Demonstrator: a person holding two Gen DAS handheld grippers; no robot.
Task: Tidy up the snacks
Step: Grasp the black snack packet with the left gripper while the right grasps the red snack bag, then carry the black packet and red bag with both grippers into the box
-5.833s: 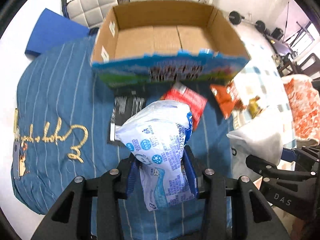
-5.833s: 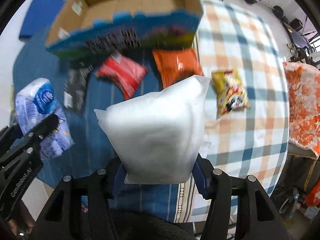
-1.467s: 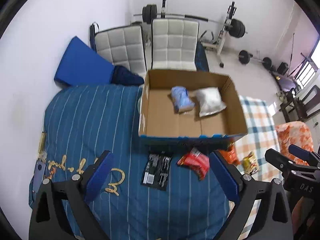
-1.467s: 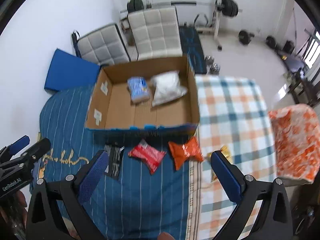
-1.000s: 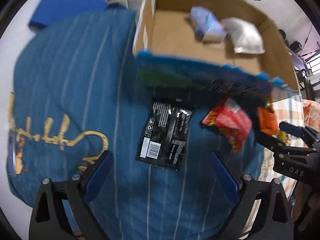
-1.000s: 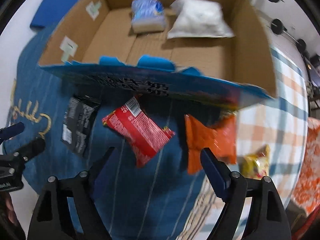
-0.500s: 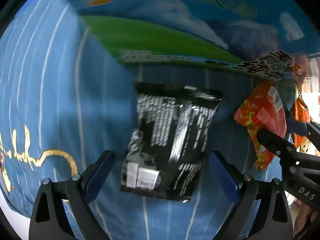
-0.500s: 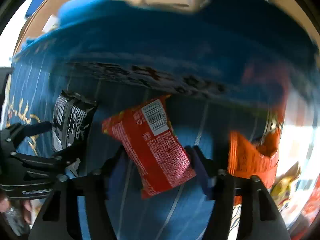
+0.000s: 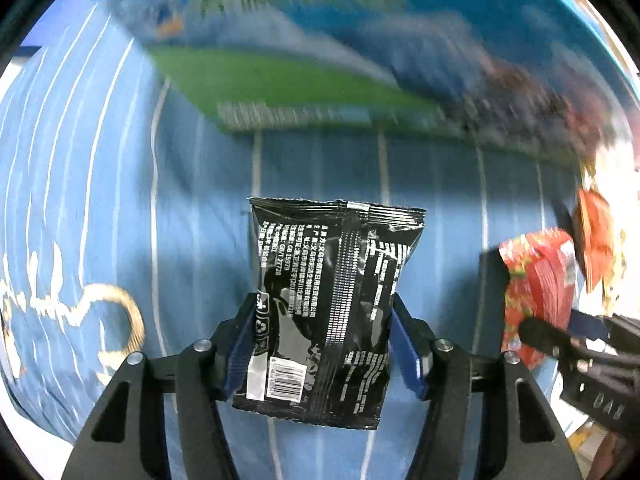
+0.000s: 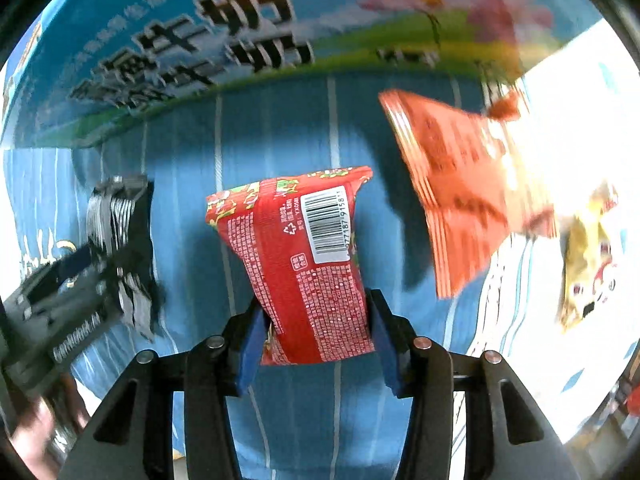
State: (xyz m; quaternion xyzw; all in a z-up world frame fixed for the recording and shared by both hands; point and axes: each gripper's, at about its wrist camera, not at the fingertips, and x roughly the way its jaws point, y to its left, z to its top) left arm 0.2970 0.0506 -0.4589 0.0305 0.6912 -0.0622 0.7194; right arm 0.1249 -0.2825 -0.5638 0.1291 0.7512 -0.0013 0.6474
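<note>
My left gripper (image 9: pixel 324 340) is shut on a black snack packet (image 9: pixel 328 304), held upright above the blue striped cloth (image 9: pixel 192 216). My right gripper (image 10: pixel 316 332) is shut on a red snack packet (image 10: pixel 304 264) with a barcode facing me. In the left wrist view the red packet (image 9: pixel 536 280) and the right gripper (image 9: pixel 580 352) show at the right edge. In the right wrist view the black packet (image 10: pixel 120 240) sits in the left gripper (image 10: pixel 64 300) at the left. The cardboard box's printed blue and green front wall (image 9: pixel 300 60) (image 10: pixel 200 48) fills the top of both views.
An orange packet (image 10: pixel 460 184) lies right of the red one, half on the checked cloth (image 10: pixel 568 120). A yellow packet (image 10: pixel 588 264) lies further right. The inside of the box is hidden from here.
Both grippers dropped low in front of the box and closed, the left on the black packet, the right on the red one. Both packets have come up off the cloth.
</note>
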